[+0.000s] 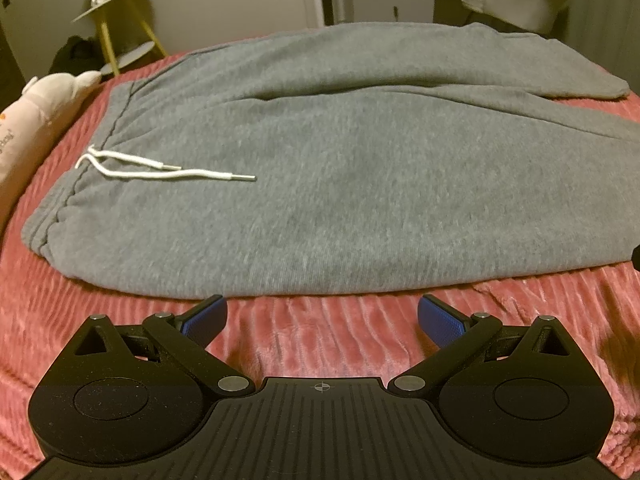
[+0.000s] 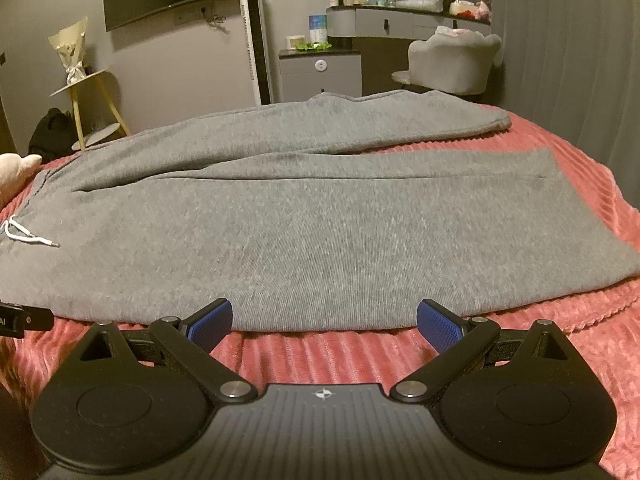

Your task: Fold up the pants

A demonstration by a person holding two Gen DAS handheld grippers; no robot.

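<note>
Pants (image 1: 320, 184) lie flat; left tool (image 1: 322, 312) and right tool (image 2: 324, 316) gape wide, empty.

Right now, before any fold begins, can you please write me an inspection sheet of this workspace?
Surface: pink ribbed blanket, mostly covered.
Job's things: grey pants lie flat, unfolded, legs apart at the hems; white drawstring rests loose on the front.
Clutter: pale plush toy beside the waistband.
Grippers: left gripper open, empty, near the pants' edge; right gripper open, empty, likewise.
Cables: nothing seen on the bed.
Surroundings: yellow side table, grey chair, vanity with bottles.
</note>
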